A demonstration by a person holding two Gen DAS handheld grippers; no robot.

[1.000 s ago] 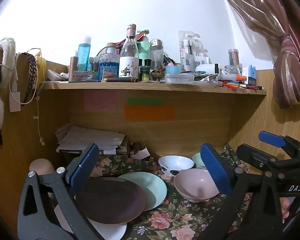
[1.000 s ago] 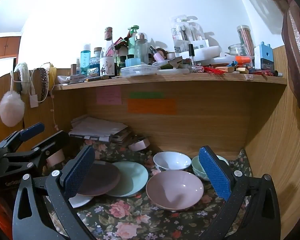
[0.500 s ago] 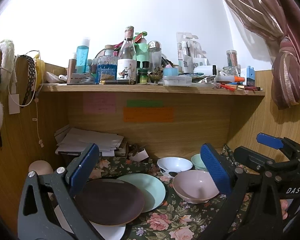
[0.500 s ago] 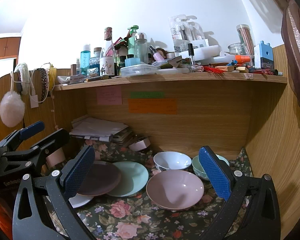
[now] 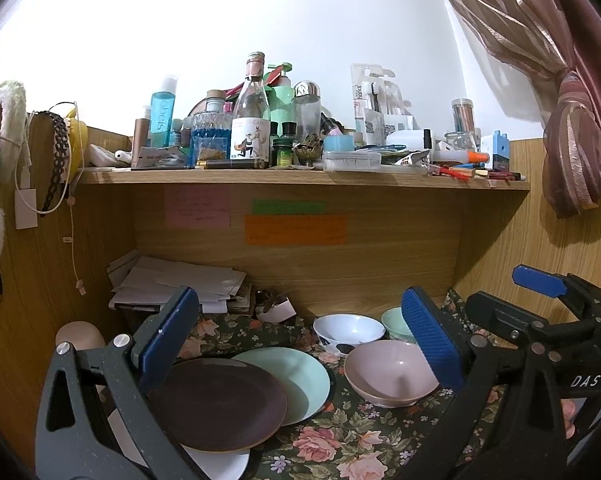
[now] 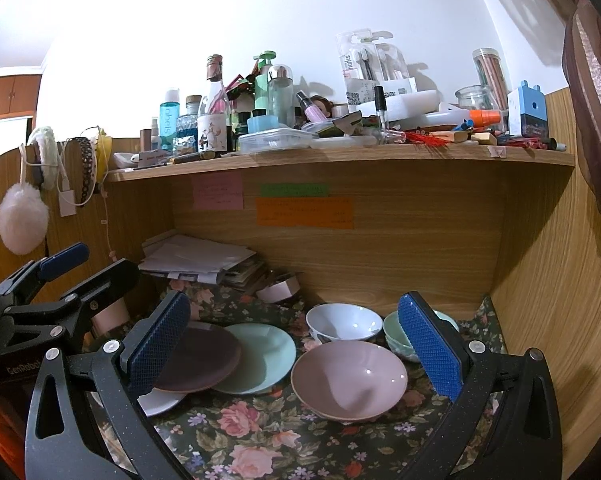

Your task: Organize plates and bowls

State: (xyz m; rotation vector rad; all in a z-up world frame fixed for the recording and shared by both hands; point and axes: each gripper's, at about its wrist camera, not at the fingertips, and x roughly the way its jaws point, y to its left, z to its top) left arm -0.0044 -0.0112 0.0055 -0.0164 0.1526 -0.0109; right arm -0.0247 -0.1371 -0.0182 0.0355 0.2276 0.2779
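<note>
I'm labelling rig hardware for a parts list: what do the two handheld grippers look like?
Both the left gripper and right gripper have speckled black frames with silver bolts and blue textured pads. White lettering "DAS" marks the right one, "GenRobo" the left.

My left gripper (image 5: pixel 300 344) hangs with jaws wide apart and nothing between them above the floral cloth (image 5: pixel 332 444). A brown plate (image 5: pixel 216 404) overlaps a green plate (image 5: pixel 300 376) and a white plate (image 5: pixel 220 464); pink bowl (image 5: pixel 384 376), white bowl (image 5: pixel 348 330) and green bowl (image 5: pixel 394 320) cluster right. My right gripper (image 5: pixel 540 320) is partly visible beyond.
</note>
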